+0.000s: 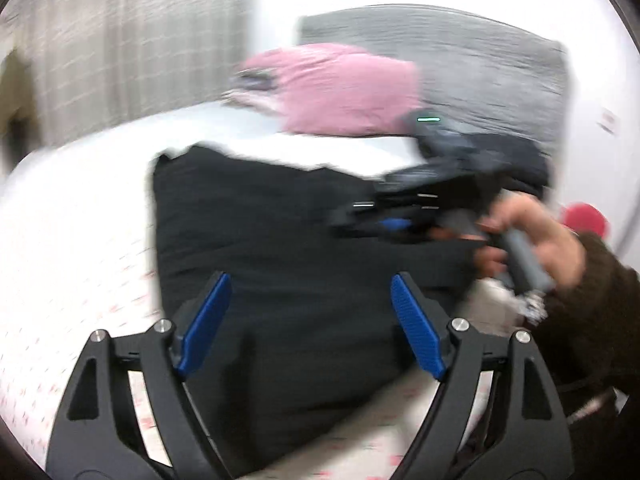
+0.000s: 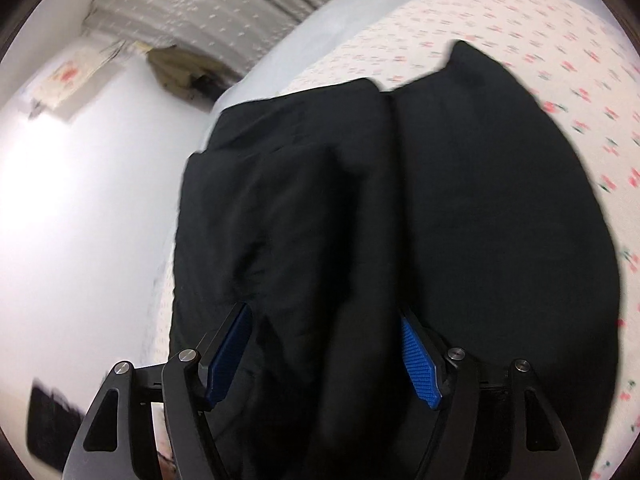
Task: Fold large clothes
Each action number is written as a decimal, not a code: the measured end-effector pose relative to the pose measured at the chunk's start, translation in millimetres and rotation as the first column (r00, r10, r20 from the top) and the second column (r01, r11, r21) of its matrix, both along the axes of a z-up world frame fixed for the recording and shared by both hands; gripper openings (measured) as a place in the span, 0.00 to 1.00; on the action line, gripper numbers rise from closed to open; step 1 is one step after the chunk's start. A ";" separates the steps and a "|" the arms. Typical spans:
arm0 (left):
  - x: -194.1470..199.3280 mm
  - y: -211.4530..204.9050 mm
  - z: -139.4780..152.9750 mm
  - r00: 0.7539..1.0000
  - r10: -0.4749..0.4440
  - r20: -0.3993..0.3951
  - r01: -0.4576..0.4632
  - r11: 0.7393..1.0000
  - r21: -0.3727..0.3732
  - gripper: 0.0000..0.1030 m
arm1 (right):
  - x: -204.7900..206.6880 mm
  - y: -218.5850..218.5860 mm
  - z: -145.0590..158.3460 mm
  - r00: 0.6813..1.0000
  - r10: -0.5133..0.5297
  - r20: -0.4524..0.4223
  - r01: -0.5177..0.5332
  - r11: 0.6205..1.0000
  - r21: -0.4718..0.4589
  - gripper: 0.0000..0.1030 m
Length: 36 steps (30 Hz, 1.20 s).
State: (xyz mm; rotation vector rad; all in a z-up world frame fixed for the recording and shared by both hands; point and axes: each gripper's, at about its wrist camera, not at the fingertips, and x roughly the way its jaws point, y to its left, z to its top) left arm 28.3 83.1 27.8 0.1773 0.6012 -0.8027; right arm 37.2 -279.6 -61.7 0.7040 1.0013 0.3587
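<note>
Left gripper (image 1: 310, 322) spread wide above black garment (image 1: 256, 240) on floral bedsheet (image 1: 80, 248); right gripper (image 2: 326, 354) likewise wide, pressing nothing.

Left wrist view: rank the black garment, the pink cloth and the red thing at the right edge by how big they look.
1. Black garment, nearest the camera, so it looks bigger.
2. Pink cloth, farther back.
3. Red thing, partly hidden.

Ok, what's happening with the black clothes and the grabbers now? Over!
Left gripper open, nothing in it. Right gripper open over a ridge of the black garment. Garment folded on the flowered bed sheet. Pink cloth behind, clear of it.
</note>
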 end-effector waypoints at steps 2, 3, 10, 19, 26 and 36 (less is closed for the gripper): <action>26.2 16.1 -8.5 0.995 0.083 -0.063 -0.085 0.996 -0.028 0.80 | 3.2 12.3 1.7 0.999 0.028 0.023 -0.028 1.000 -0.009 0.53; 33.5 19.9 -13.0 0.990 0.107 -0.089 -0.112 0.993 -0.046 0.80 | 5.5 16.9 3.1 0.999 0.033 0.032 -0.032 0.999 -0.023 0.41; 43.0 38.7 -16.7 0.983 0.126 -0.136 -0.152 0.967 -0.204 0.73 | -2.8 1.4 69.0 0.958 0.006 0.288 0.015 0.997 -0.072 0.18; 38.2 -11.9 -49.4 0.981 0.026 -0.193 -0.060 0.983 -0.171 0.66 | -5.1 -84.1 12.6 0.980 -0.192 0.060 0.199 0.969 -0.149 0.38; 39.8 -11.5 -48.8 0.980 0.030 -0.197 -0.065 0.982 -0.176 0.66 | -30.5 -116.1 14.1 0.983 -0.163 0.087 0.136 0.957 0.256 0.50; 39.9 -11.8 -51.2 0.982 0.034 -0.185 -0.065 0.985 -0.161 0.66 | 4.7 -33.6 -4.7 0.995 0.077 -0.067 -0.073 0.995 0.069 0.48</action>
